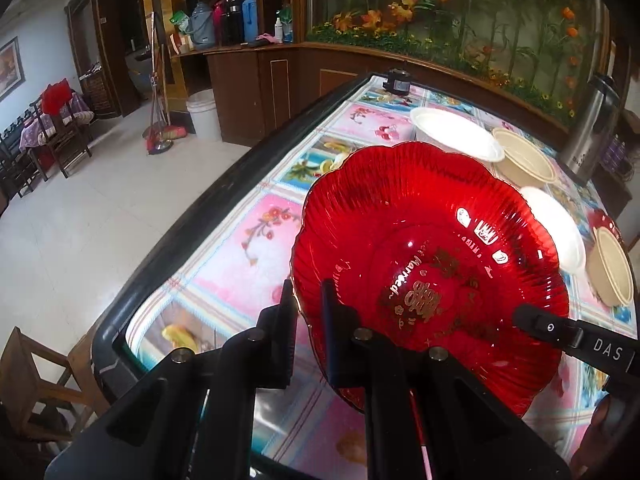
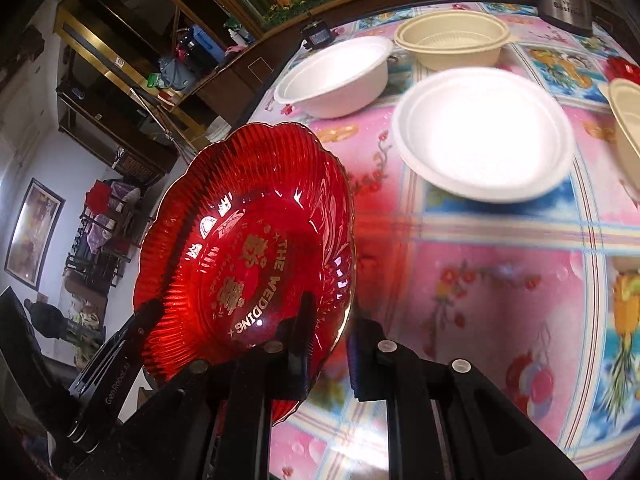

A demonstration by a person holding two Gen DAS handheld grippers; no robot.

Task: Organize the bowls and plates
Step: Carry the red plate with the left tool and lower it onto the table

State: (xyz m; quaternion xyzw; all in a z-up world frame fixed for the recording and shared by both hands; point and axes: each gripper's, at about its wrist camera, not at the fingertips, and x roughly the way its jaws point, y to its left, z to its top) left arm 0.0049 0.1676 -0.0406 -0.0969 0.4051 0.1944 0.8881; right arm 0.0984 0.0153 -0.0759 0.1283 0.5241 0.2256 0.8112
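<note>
A red translucent plate [image 1: 432, 240] with gold lettering and a scalloped rim hangs just above the table, held from two sides. My left gripper [image 1: 310, 312] is shut on its left rim, one finger on each face. In the right wrist view the same red plate [image 2: 248, 216] tilts up to the left, and my right gripper [image 2: 332, 332] is shut on its right rim. The left gripper's finger [image 2: 136, 328] shows at the plate's far side. A white plate [image 2: 484, 136], a white bowl [image 2: 336, 76] and a beige bowl [image 2: 452, 36] rest on the table beyond.
Another beige bowl [image 2: 628, 120] sits at the right edge, with a red dish [image 2: 622, 68] behind it. A steel kettle [image 1: 596, 120] stands at the table's far corner and a small black device [image 1: 398, 82] at its far end. The dark table rim [image 1: 200, 208] drops to the tiled floor.
</note>
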